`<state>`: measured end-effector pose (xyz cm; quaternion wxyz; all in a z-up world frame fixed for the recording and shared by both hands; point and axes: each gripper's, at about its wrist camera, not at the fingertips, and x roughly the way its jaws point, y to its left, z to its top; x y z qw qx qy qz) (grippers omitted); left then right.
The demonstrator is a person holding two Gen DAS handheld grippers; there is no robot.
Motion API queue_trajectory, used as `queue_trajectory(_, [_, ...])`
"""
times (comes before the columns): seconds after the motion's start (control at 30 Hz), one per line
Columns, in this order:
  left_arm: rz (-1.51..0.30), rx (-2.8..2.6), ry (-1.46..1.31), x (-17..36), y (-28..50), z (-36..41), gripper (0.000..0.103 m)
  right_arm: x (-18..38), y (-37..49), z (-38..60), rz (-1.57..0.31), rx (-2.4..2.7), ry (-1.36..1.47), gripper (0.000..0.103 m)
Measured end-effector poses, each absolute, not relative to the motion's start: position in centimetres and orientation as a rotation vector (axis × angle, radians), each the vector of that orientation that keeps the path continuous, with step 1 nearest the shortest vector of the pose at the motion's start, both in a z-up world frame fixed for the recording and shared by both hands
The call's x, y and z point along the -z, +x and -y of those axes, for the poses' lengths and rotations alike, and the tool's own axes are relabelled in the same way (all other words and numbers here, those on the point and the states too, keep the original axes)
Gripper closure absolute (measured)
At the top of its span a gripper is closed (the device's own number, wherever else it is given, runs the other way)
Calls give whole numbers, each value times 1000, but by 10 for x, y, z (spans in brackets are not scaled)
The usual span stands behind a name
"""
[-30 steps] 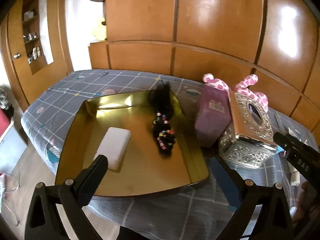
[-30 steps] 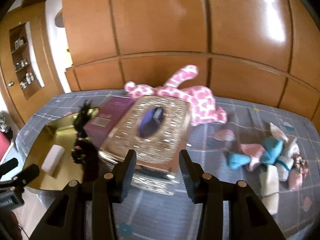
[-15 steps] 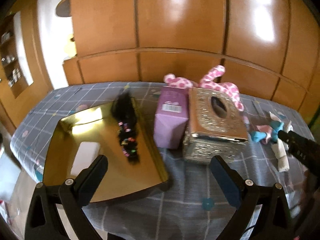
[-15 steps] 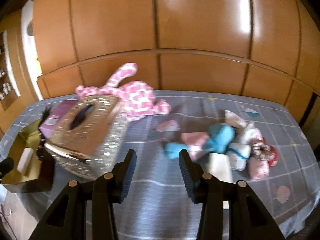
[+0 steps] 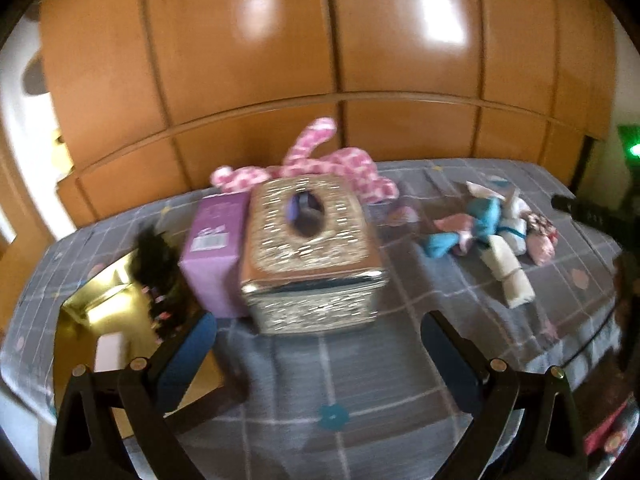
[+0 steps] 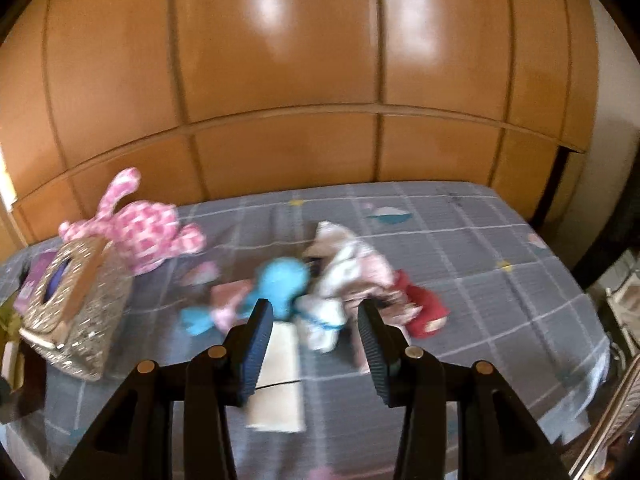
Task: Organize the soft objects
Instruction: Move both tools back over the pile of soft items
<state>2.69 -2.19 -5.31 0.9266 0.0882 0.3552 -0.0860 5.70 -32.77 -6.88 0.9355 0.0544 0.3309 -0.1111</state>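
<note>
A heap of soft toys lies on the grey checked bedspread point(image 6: 460, 248): a blue plush point(image 6: 280, 284), a white one point(image 6: 336, 280), a red piece point(image 6: 424, 308) and a cream rolled cloth point(image 6: 276, 384). My right gripper point(image 6: 314, 320) hovers just in front of this heap, open, nothing between its fingers. A pink-and-white plush point(image 5: 320, 164) lies by the wooden wall behind the silver tissue box point(image 5: 308, 248). My left gripper point(image 5: 316, 344) is open wide in front of that box and holds nothing. The heap point(image 5: 492, 224) shows to its right.
A purple carton point(image 5: 216, 240) stands left of the tissue box. Further left a gold tray point(image 5: 80, 320) holds a black beaded hair piece point(image 5: 156, 264) and a white block point(image 5: 110, 350). Wooden panels back the bed. The bed's right edge drops off point(image 6: 592, 320).
Both views have swung to the right. The gold tray slid to the left edge of the left view. The soft heap moved to the middle of the right view, close to its fingers.
</note>
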Motion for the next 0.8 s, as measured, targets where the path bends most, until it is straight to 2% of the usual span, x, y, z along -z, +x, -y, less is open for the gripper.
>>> queue_trajectory(0.27, [-728, 279, 186, 51, 42, 66, 0, 68, 67, 403, -686, 356, 159, 59])
queue_trajectory(0.47, [-751, 332, 225, 59, 56, 107, 0, 93, 73, 444, -731, 424, 230, 59])
queue_trajectory(0.8, [-802, 405, 263, 81, 68, 166, 1, 98, 73, 451, -738, 351, 335, 59])
